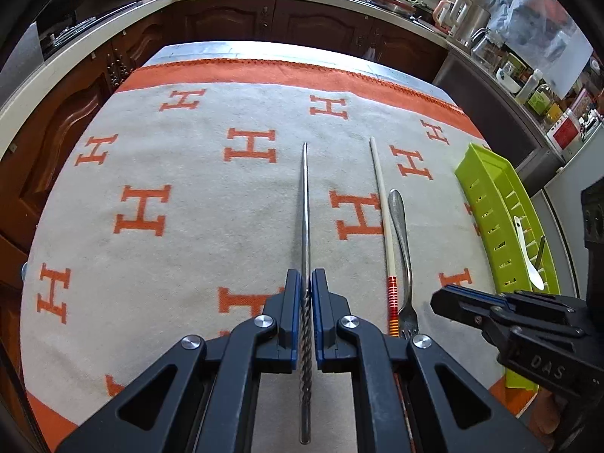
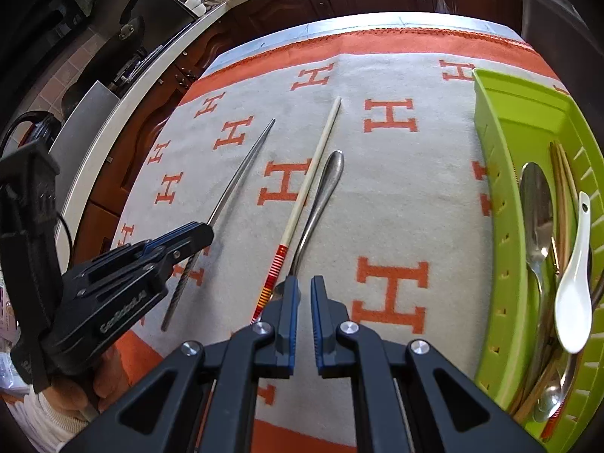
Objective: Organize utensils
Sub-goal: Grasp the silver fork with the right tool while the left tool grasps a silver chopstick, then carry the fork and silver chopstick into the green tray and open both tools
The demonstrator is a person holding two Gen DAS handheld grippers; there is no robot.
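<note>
My left gripper [image 1: 305, 283] is shut on a twisted-handle metal chopstick [image 1: 305, 196], whose tip points away over the cloth; the right wrist view shows the same grip [image 2: 200, 238] on that chopstick [image 2: 241, 173]. A white chopstick with a red-striped end [image 2: 313, 173] and a metal fork [image 2: 324, 181] lie side by side on the cloth. My right gripper [image 2: 305, 287] hovers by the fork's tine end, jaws nearly together with nothing between them. The green utensil tray [image 2: 502, 173] at the right holds a white spoon [image 2: 575, 283], a metal spoon [image 2: 536, 207] and chopsticks.
A grey cloth with orange H marks [image 1: 188, 245] covers the table. Dark wooden cabinets and a pale counter [image 1: 94, 37] curve around the far and left sides. Jars and kettles crowd a shelf [image 1: 528, 87] at the right. A hand [image 2: 109, 381] holds the left gripper.
</note>
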